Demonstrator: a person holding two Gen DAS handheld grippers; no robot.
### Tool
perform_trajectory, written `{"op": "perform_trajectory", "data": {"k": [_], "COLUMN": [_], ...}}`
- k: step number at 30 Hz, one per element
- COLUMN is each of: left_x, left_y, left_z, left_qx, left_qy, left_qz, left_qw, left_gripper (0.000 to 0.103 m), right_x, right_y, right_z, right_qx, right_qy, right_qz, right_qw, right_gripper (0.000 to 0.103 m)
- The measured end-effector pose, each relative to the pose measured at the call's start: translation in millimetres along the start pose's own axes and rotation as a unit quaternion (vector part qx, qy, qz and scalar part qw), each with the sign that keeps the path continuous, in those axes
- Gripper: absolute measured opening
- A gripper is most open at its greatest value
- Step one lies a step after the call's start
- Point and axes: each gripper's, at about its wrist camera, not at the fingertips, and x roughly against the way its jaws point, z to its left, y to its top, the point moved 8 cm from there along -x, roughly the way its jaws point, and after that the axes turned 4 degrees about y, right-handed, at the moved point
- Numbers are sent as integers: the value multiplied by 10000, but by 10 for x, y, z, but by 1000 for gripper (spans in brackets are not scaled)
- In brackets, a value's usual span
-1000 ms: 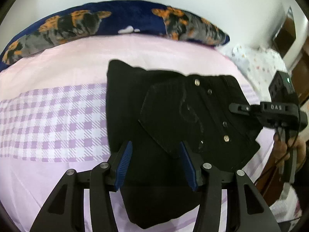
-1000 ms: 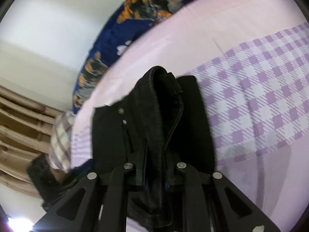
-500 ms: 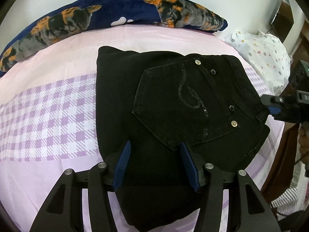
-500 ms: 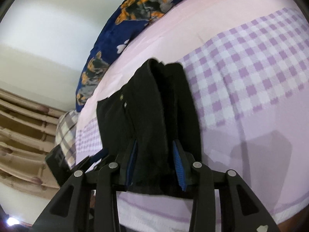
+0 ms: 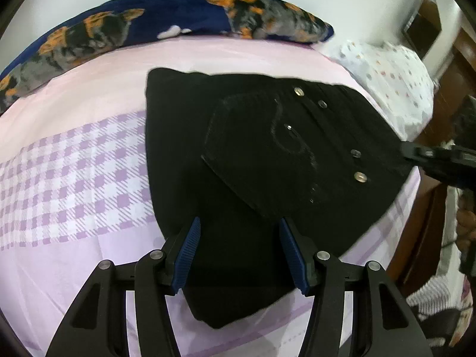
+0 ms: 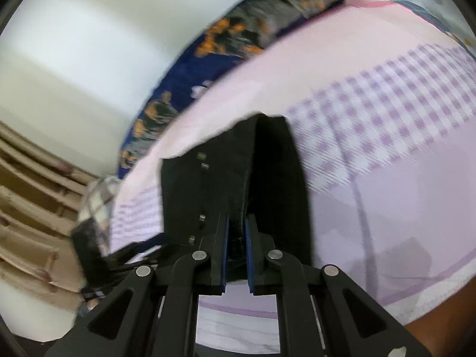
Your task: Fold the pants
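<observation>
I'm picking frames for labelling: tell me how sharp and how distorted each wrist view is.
Left wrist view: mostly sharp, the black pants show pocket stitching and rivets; blur only at the right edge, where the right gripper smears; strong fisheye bends the bed. Right wrist view: motion blur throughout, checks and patterned pillow streaked; only the gripper itself is crisp, pants pinched between its pads.

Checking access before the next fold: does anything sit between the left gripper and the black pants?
Nothing visible does. The left gripper, jaws open, hangs directly over the black pants on the bed sheet. The right gripper is shut on their edge.
</observation>
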Motion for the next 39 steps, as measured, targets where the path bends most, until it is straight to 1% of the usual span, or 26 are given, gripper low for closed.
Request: {"op": "perform_trajectory", "data": {"k": [2,4,7,8,9,10,13,16,19,21,25,28,30,32,34,39], "left_x": [-53,-75,-84,-91,-94,-91,-86,-83,-79,-85,-100,-99,-97,-96,-96,-79], "left_y": [-43,-61,-52,-49,-47,-45,-46,-42,-47,-44,-26,-25,-26,-26,-29,-6], "left_z": [-21,-45,-49,-46,-45,-39,-48,-46,-54,-59,-63,-60,-57,-56,-57,-46], "left_qx": [-100,-121,-96,-83,-81,-76,-47,-39,-76,-88,-128,-159,-177,-196,-198,-201], "left_qy": [104,205,219,208,211,216,275,334,420,475,582,635,662,682,689,725], "left_qz": [74,70,109,112,107,103,64,55,64,81,92,90,88,82,78,41], "left_qw": [9999,9997,9997,9997,9997,9997,9996,9994,9991,9988,9982,9978,9976,9974,9974,9972], "left_gripper": [56,56,56,56,56,56,56,56,56,56,56,56,57,57,57,58], "right_x": [-138,-254,-288,-278,-268,-250,-184,-85,-38,-60,-209,-386,-544,-651,-675,-608], "right_y": [-73,-128,-132,-117,-108,-91,-28,117,278,378,519,566,537,458,387,189], "right_z": [-162,-301,-369,-346,-322,-292,-210,-113,47,173,282,237,145,39,-27,-79], "right_qx": [-133,-259,-486,-368,-249,-168,-93,106,368,501,692,629,618,545,486,547], "right_qy": [-185,-238,-115,-163,-248,-373,-437,-623,-607,-532,-631,-705,-892,-962,-936,-887], "right_qz": [138,223,230,258,264,263,171,-91,-315,-396,-439,-343,-191,-39,20,188], "right_qw": [9996,9991,9985,9989,9990,9988,9989,9980,9970,9965,9946,9949,9939,9939,9944,9944], "right_gripper": [9,9,9,10,19,21,22,22,22,22,22,22,21,19,17,17]}}
